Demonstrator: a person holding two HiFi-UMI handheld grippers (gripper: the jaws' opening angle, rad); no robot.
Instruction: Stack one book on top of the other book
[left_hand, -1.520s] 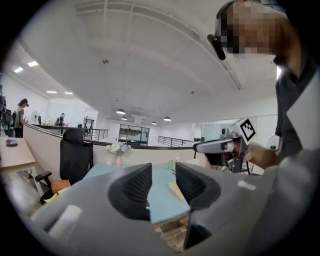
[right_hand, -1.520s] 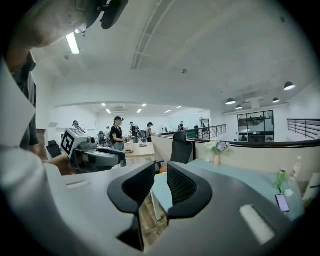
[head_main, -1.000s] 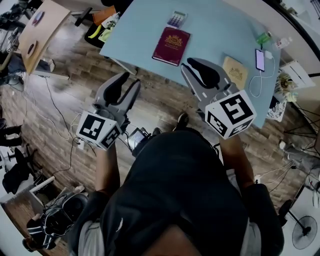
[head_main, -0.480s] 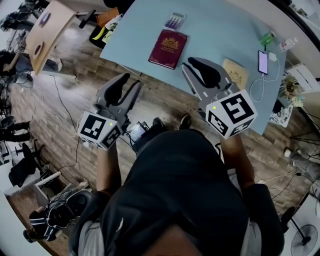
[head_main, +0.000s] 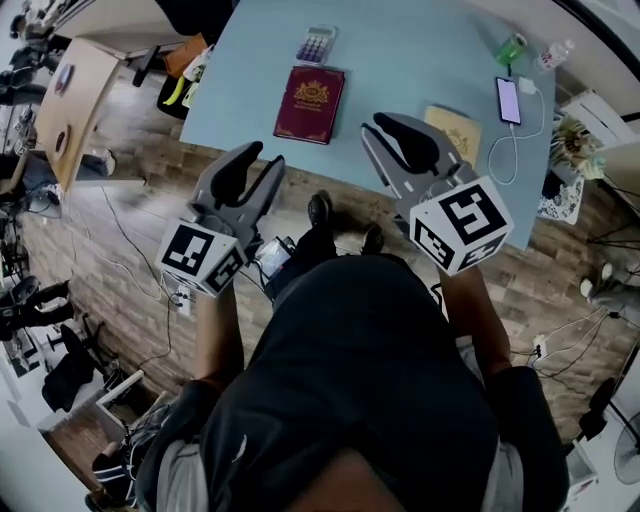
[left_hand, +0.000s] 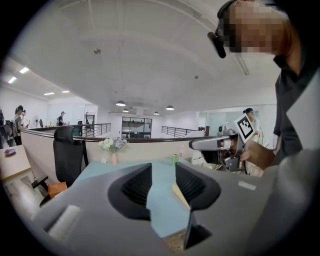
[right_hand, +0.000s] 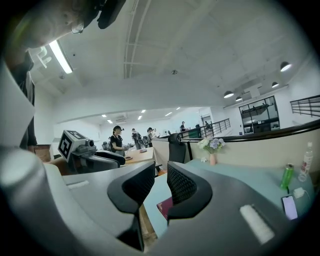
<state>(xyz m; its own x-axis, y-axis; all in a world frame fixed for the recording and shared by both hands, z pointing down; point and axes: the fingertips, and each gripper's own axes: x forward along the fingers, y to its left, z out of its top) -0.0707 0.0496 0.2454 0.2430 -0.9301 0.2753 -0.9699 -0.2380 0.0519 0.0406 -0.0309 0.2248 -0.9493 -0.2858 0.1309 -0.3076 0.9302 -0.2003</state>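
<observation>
A maroon book (head_main: 310, 103) lies on the light blue table (head_main: 400, 50) near its front edge, and it shows low between the jaws in the right gripper view (right_hand: 164, 206). A tan book (head_main: 455, 128) lies to its right, partly hidden behind my right gripper (head_main: 388, 132). That gripper is shut and empty, hovering at the table's edge. My left gripper (head_main: 255, 163) hangs over the floor just short of the table. Its jaws stand slightly apart with nothing between them. In the left gripper view the tan book (left_hand: 180, 196) shows beyond the left gripper (left_hand: 163, 172).
A phone (head_main: 510, 98) on a cable, a green can (head_main: 510, 48), a bottle (head_main: 555, 55) and a calculator (head_main: 315, 45) lie on the table's far part. A wooden desk (head_main: 80, 90) stands at the left. A black chair (left_hand: 67, 155) stands by the table's left end.
Both grippers have come closer to the table's front edge, and the table has slid left in view. The jaws look the same.
</observation>
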